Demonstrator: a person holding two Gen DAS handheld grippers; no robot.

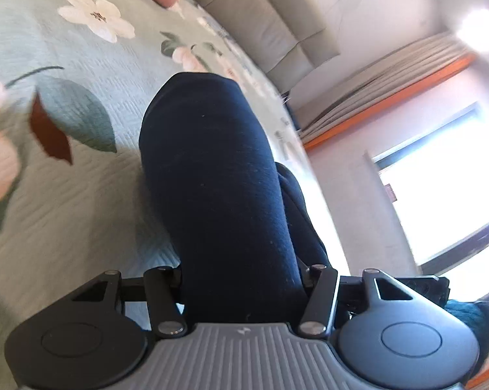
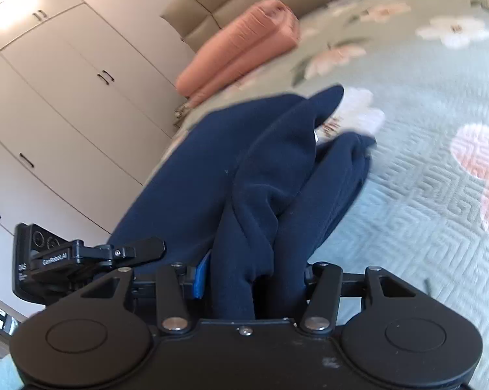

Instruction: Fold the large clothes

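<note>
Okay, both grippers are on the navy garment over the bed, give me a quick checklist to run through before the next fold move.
1. Left gripper has the navy garment between its jaws: ok.
2. Right gripper has the garment between its jaws: ok.
3. Fabric flat at the right gripper: not ok, twisted and bunched.
4. Fabric smooth ahead of the left gripper: ok.
5. Floral bedspread bare beside the garment for laying it down: ok.
6. Pink pillow clear of the garment: ok, it lies apart by the headboard.
</note>
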